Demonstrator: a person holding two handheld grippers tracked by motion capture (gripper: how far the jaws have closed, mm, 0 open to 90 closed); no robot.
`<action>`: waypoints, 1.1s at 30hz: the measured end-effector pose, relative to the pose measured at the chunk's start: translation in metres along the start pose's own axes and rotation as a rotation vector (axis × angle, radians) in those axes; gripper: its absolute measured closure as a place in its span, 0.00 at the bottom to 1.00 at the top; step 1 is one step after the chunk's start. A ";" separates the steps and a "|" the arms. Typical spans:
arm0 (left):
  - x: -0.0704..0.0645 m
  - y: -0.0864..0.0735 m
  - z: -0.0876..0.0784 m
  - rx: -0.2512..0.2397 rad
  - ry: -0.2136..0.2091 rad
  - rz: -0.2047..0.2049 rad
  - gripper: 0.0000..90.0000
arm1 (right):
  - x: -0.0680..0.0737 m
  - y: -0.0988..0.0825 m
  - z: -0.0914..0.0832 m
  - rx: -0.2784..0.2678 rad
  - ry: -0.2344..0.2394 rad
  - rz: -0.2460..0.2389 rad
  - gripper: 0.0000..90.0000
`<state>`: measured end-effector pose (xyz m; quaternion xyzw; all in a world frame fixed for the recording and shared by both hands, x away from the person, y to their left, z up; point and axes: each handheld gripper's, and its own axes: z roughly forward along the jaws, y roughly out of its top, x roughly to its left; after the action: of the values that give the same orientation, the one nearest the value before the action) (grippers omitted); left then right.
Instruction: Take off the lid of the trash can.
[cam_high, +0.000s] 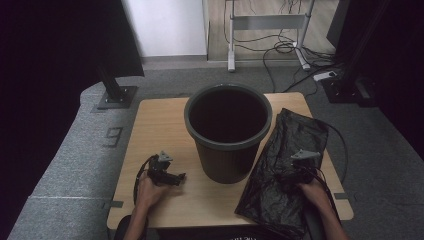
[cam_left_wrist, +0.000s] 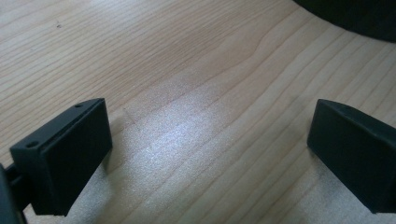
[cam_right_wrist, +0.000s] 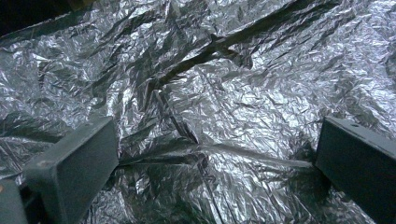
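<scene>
- High view: the bin (cam_high: 228, 131) stands empty; the black bag (cam_high: 285, 165) lies flat on the table (cam_high: 160, 125), right of the bin.
- Right gripper (cam_right_wrist: 215, 158) sits spread wide over the bag, not pinching yet.
- Left gripper (cam_left_wrist: 205, 154), left of the bin, gapes empty.
- Lining the bin looks not started.

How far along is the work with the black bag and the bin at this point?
Barely begun. The bin stands upright and unlined on the table, and the black plastic bag lies crumpled and flat to its right. In hand: the right gripper is over the bag with jaws wide open, nothing pinched yet. The left gripper is open over bare wood. Gripping, opening and fitting the bag all appear to remain.
</scene>
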<state>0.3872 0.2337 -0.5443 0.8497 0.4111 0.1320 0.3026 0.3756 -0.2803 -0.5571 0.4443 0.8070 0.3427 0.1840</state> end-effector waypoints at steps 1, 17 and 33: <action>0.000 0.000 0.000 0.000 0.000 0.000 0.00 | 0.000 0.000 0.000 0.000 0.000 0.000 0.00; 0.013 0.031 -0.032 -0.027 -0.101 -0.047 0.02 | 0.000 0.000 0.000 0.000 -0.004 0.004 0.00; 0.023 0.089 -0.077 -0.052 -0.070 0.010 0.04 | 0.000 0.000 0.000 0.000 -0.004 0.002 0.00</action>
<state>0.4200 0.2405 -0.4290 0.8478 0.3921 0.1143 0.3383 0.3756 -0.2799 -0.5572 0.4459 0.8062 0.3420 0.1852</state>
